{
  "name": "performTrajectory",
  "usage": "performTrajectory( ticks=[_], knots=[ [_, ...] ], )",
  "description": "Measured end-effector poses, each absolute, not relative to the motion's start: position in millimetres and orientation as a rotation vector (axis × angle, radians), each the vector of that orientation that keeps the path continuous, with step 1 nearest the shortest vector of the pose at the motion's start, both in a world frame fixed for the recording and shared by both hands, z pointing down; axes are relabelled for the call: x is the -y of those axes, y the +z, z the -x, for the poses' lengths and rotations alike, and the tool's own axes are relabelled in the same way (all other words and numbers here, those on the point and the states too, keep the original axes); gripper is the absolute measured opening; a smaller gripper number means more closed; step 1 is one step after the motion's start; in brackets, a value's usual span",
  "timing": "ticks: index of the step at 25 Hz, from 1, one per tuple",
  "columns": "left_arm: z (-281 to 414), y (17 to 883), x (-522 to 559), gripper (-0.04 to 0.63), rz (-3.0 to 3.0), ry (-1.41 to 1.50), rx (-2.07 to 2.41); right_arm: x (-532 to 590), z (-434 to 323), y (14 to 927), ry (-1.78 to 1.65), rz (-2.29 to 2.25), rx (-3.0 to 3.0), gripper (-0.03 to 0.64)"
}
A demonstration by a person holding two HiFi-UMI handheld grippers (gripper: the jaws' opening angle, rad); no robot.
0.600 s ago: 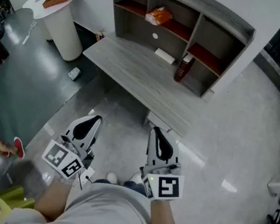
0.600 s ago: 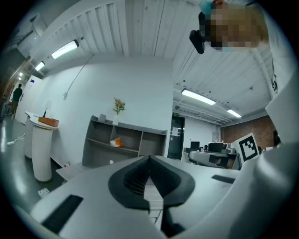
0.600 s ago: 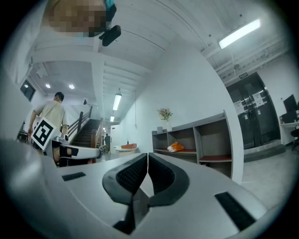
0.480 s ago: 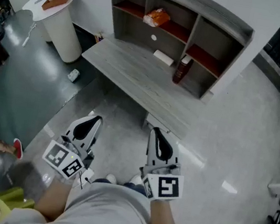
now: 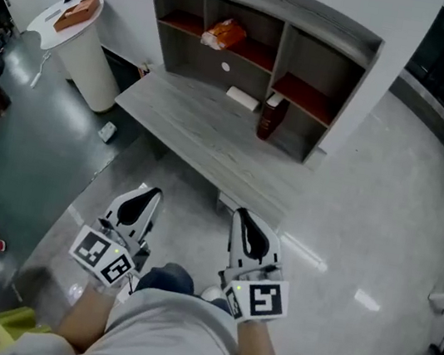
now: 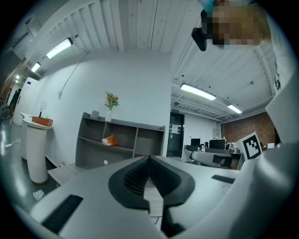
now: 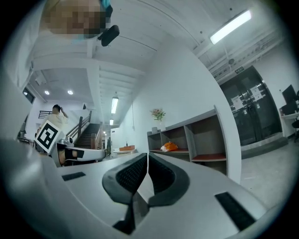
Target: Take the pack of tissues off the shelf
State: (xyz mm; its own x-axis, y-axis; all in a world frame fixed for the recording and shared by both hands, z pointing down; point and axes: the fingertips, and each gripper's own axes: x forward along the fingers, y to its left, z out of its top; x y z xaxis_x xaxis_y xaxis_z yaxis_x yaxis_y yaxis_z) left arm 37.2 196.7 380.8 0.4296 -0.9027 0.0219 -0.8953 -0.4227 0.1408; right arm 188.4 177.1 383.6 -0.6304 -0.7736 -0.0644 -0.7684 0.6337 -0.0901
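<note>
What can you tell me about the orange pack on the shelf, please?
The orange pack looks like a soft, crinkled plastic wrapper, orange with paler patches, slightly puffed and irregular in outline. It lies flat on the red board in the middle compartment of the grey shelf unit, close to the left divider. Only that board touches it; any print is too small to read.

The shelf [image 5: 317, 15] holds an orange pack [image 5: 216, 33]; the desk [image 5: 189, 122] carries a white box [image 5: 242, 97].
</note>
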Motion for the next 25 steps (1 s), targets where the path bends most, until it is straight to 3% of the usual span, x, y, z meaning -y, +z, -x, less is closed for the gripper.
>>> performTrajectory(
  ticks=[10,25],
  knots=[
    [-51,398,-136,0.015,-2.519,-0.074,1.580,-122,-203,399,-0.108,1.337,-2.772,0.021],
    [31,392,37,0.015,-2.542,-0.036,1.467,29,-130,398,-0.136,1.512,-2.775,0.021]
  ],
)
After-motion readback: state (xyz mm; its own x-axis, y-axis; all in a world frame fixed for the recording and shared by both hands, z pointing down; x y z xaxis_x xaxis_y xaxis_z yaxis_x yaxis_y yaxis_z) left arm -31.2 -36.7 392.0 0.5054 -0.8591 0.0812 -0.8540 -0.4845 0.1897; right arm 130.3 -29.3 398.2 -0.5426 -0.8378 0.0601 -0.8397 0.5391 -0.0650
